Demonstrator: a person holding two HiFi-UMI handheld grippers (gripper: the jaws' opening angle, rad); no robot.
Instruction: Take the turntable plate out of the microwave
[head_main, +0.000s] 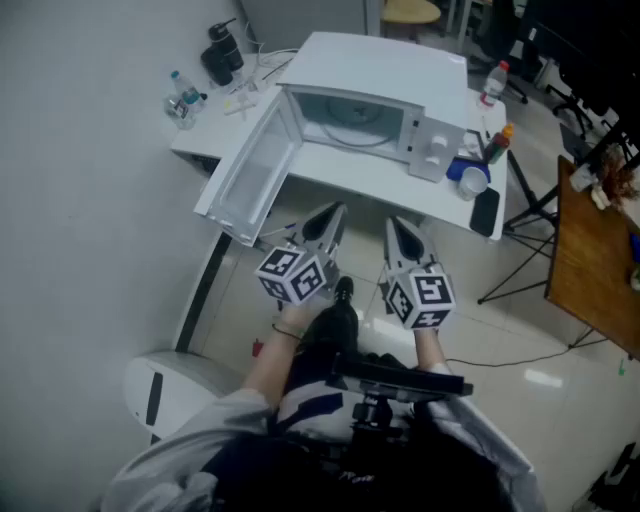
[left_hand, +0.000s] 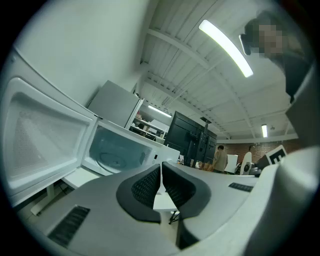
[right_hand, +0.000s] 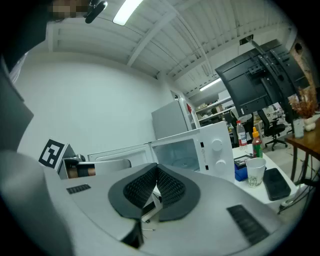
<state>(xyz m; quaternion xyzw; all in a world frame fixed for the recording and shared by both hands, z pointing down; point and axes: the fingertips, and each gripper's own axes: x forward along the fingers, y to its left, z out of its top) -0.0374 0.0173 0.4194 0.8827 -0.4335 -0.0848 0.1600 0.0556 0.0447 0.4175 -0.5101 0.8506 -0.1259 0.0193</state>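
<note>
A white microwave (head_main: 370, 100) stands on a white table (head_main: 330, 185) with its door (head_main: 250, 175) swung open to the left. The glass turntable plate (head_main: 352, 128) lies inside the cavity, also seen as a plate (left_hand: 114, 161) in the left gripper view and a plate (right_hand: 185, 160) in the right gripper view. My left gripper (head_main: 335, 212) and right gripper (head_main: 393, 225) are side by side in front of the table, short of the microwave, pointing level at it. The left gripper (left_hand: 161, 167) is shut with nothing between its pads, and so is the right gripper (right_hand: 156, 170).
To the right of the microwave on the table are a paper cup (head_main: 473, 182), a black phone (head_main: 485, 211), a blue box (head_main: 462, 166), a sauce bottle (head_main: 497, 143) and a water bottle (head_main: 492, 83). A black flask (head_main: 220, 55) stands at the table's far left. A wooden table (head_main: 590, 270) is at the right.
</note>
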